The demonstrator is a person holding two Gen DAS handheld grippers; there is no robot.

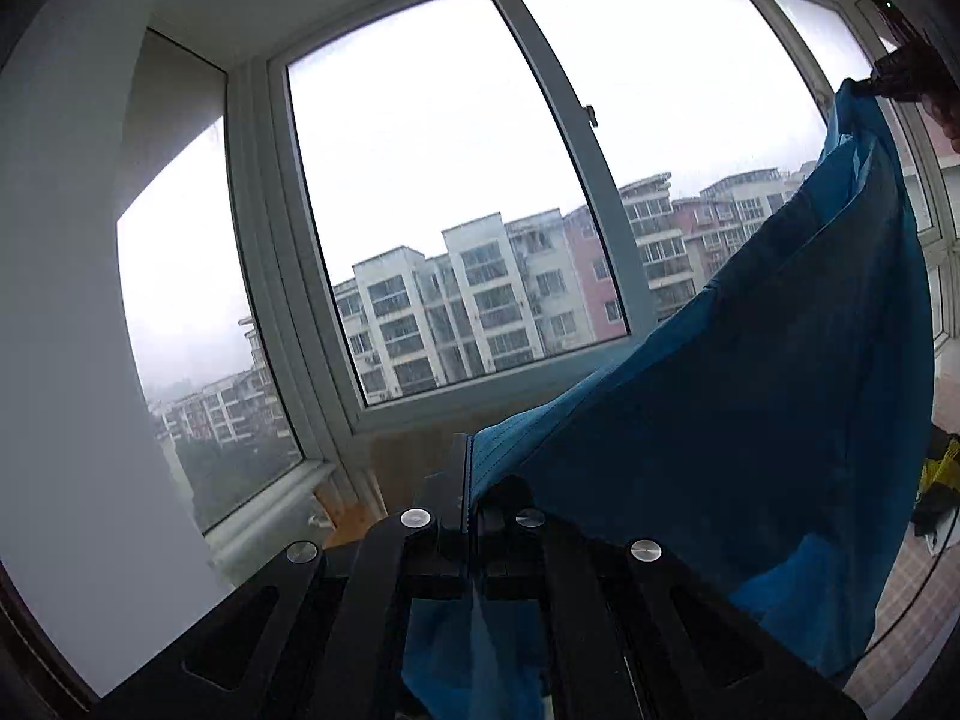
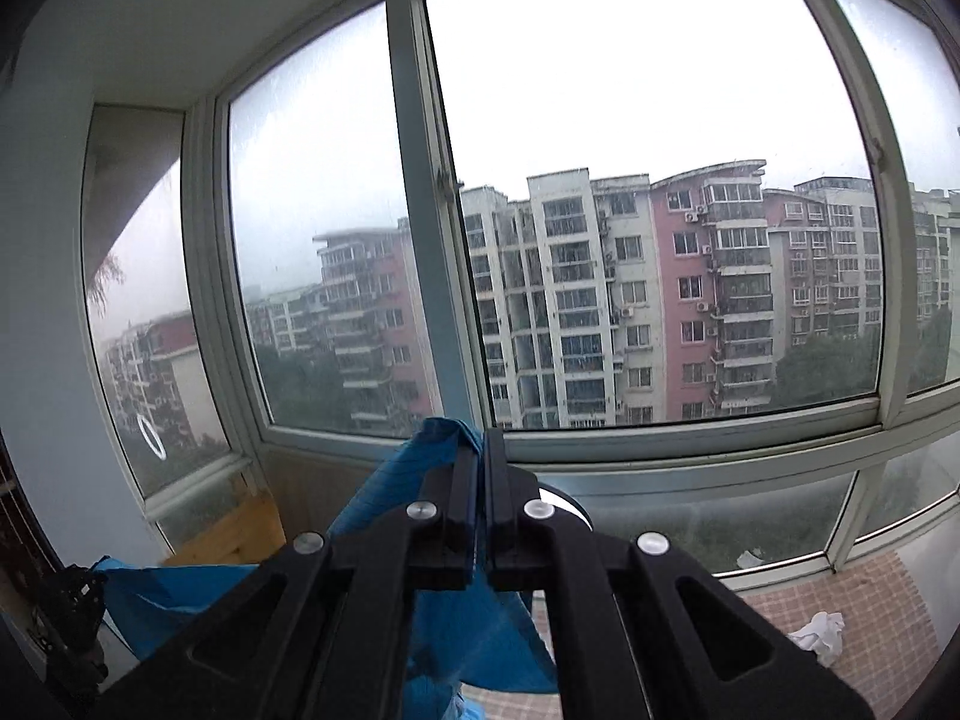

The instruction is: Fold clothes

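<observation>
A blue garment (image 1: 750, 408) hangs in the air, stretched between both grippers. My left gripper (image 1: 469, 468) is shut on one corner of it, the fabric edge pinched between the black fingers. At the upper right of the left wrist view the right gripper (image 1: 894, 81) holds the far corner high. In the right wrist view my right gripper (image 2: 481, 456) is shut on the blue garment (image 2: 444, 438), which drapes down to the left. At the lower left of that view the left gripper (image 2: 75, 600) grips the other end.
Large windows (image 2: 630, 210) with white frames fill both views, with apartment blocks outside. A tiled floor (image 2: 870, 594) lies below with a white crumpled item (image 2: 819, 630). A wooden box (image 2: 234, 528) sits by the window corner. Yellow and dark items (image 1: 939, 492) lie at the right.
</observation>
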